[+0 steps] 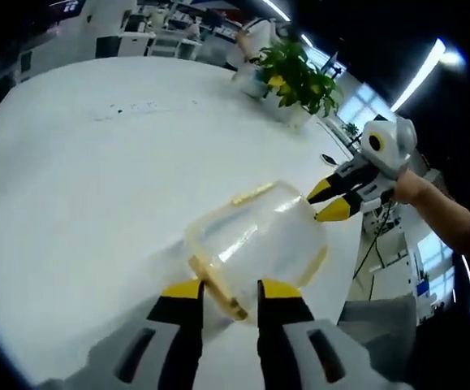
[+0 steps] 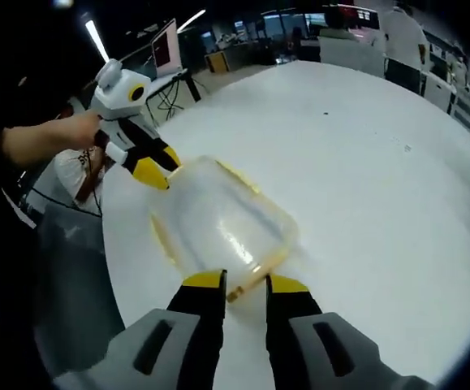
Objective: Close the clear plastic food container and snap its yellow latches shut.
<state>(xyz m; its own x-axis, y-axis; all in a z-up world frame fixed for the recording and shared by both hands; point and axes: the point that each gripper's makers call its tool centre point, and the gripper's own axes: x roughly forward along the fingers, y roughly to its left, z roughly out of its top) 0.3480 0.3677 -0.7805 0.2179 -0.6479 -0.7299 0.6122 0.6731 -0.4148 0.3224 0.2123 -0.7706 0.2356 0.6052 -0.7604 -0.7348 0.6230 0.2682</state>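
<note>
The clear plastic food container (image 1: pixel 259 240) lies on the white round table (image 1: pixel 88 187), with yellow latches along its edges. In the left gripper view my left gripper (image 1: pixel 230 291) stands open at the near edge, a yellow latch (image 1: pixel 218 288) lying between its jaws. My right gripper (image 1: pixel 326 201) comes in from the right, jaws apart at the container's far corner. Seen from the right gripper view, the container (image 2: pixel 222 215) lies just ahead of my open right gripper (image 2: pixel 245 283), which straddles another yellow latch (image 2: pixel 255 276). My left gripper (image 2: pixel 155 166) touches the container's far end.
A potted green plant (image 1: pixel 299 77) stands at the table's far edge. A person's hand (image 1: pixel 413 187) holds the right gripper beyond the table rim. Office desks, a monitor (image 2: pixel 166 45) and a standing person (image 2: pixel 401 36) lie beyond the table (image 2: pixel 381 162).
</note>
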